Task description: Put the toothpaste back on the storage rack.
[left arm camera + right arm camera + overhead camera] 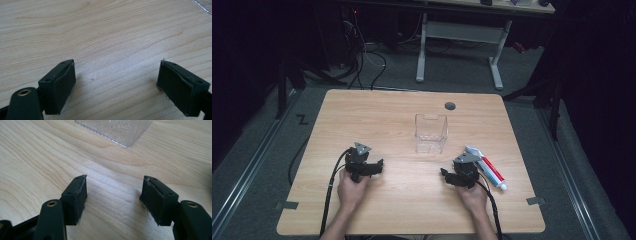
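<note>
Beside the right gripper (460, 175) lies a toothpaste tube (490, 170): light, squashy, slick; best gripped mid-body. Both grippers' jaws are released, empty.

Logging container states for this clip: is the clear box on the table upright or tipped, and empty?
Upright and empty: the clear box stands on its base, open top upward, with wood showing through its walls.

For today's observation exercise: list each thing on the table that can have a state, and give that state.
Left gripper: open, nothing between its jaws, low over the table.
Right gripper: open, nothing between its jaws.
Clear plastic box: upright, open at the top, looks empty.
Toothpaste tube: lying flat beside the right gripper, cap on.
</note>
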Demonstrator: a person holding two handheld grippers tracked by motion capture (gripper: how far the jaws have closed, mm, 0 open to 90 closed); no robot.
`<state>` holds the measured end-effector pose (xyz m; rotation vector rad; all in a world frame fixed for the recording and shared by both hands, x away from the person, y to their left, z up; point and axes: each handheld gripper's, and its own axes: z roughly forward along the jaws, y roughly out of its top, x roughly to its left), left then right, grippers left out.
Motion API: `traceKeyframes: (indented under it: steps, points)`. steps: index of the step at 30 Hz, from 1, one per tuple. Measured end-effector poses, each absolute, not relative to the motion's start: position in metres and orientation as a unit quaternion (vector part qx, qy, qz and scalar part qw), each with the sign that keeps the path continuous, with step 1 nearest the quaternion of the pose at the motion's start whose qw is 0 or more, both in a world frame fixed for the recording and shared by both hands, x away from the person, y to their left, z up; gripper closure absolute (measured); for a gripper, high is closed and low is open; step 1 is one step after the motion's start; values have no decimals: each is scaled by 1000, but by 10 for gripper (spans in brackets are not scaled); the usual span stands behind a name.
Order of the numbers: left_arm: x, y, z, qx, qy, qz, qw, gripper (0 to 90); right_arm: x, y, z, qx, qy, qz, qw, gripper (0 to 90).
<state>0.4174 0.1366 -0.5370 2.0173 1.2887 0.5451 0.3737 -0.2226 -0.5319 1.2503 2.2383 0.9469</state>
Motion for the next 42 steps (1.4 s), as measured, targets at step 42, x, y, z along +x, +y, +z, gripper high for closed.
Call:
traceKeyframes:
  steps: [42]
  points:
    - [418,136,-537,774,494,209,337,154,370,-222,-530,465,796,334,198,406]
